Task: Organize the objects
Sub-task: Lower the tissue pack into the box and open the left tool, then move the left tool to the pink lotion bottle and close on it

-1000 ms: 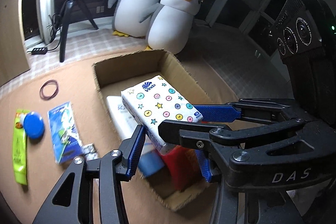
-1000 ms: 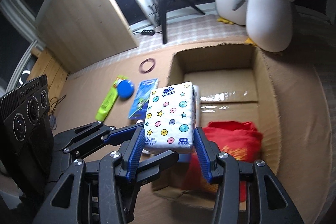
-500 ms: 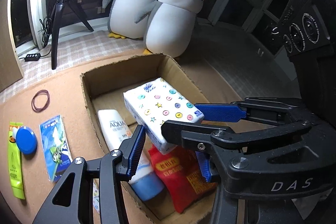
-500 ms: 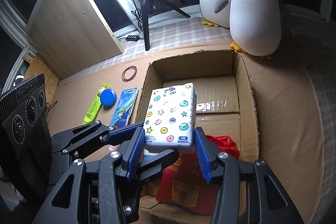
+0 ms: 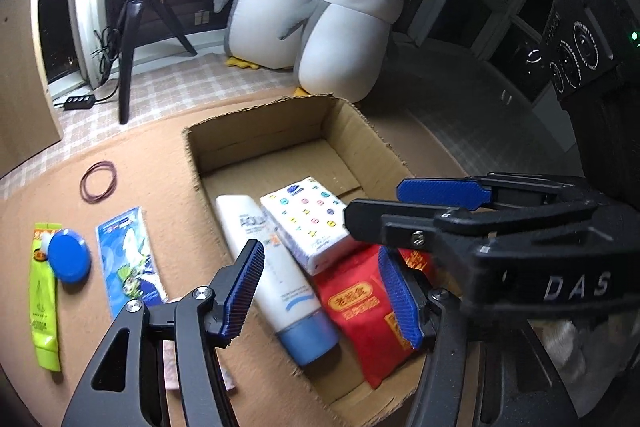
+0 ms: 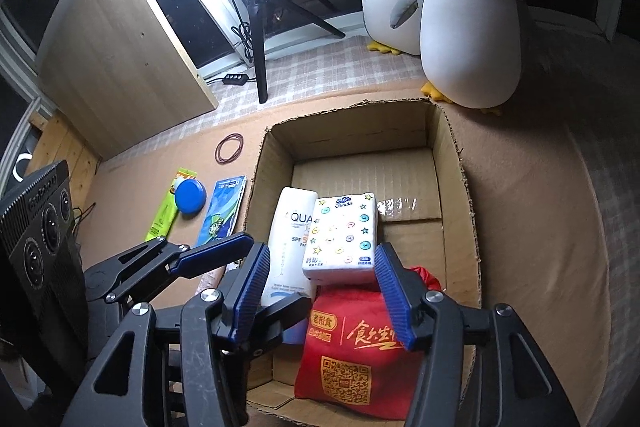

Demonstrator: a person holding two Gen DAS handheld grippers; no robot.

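I see both jaws opening: left gripper (image 5: 322,293) and right gripper (image 6: 324,297) hold nothing; tissue pack (image 6: 344,235) rests inside cardboard box (image 6: 460,163), leaning on red pouch (image 6: 352,355).

my left gripper (image 5: 322,291) is tilted steeply downward, its two blue-padded fingers (image 5: 244,291) spread apart, and the jaws are opening with nothing pressed between the pads. my right gripper (image 6: 322,301) is pitched downward too, its jaws also opening, the blue pads (image 6: 394,301) clear of anything and gripping nothing. the two tongs cross in front of each other: in the left wrist view the right one reaches in from the right, one of its black arms passing just above my left tong's right finger, and in the right wrist view the left one comes in from the left, low beside my right tong's left finger.
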